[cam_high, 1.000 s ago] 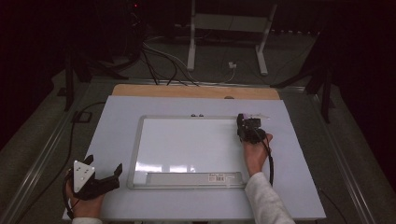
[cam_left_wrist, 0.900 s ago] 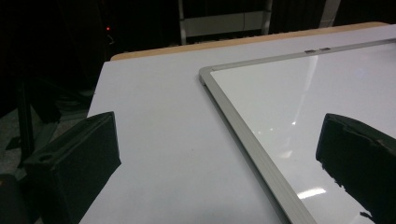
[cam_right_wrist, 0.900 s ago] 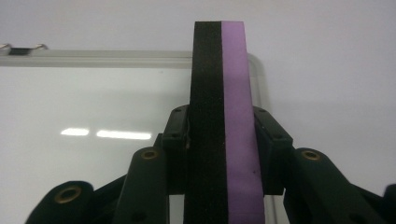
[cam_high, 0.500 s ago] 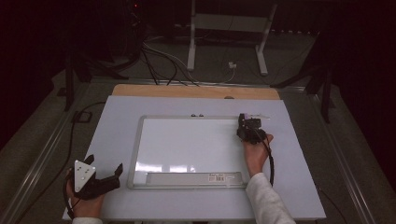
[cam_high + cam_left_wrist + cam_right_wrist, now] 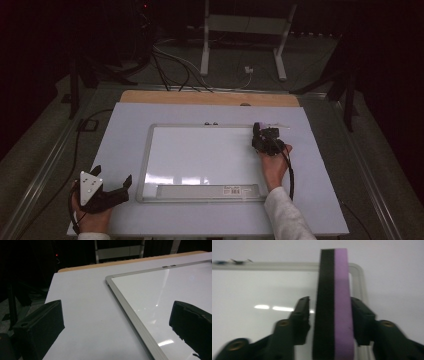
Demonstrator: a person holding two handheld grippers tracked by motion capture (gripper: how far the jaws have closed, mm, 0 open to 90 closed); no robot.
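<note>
The flat black-and-purple foam eraser stands on edge at the far right corner of the silver-framed whiteboard, between the right gripper's 2 jaws. Those jaws have just been opening: a gap shows on the black side, while the purple side looks touching or nearly so. To release cleanly, widen both jaws before lifting away, so the eraser does not tip. The left gripper rests with jaws apart, holding nothing, on the pale lavender table mat.
</note>
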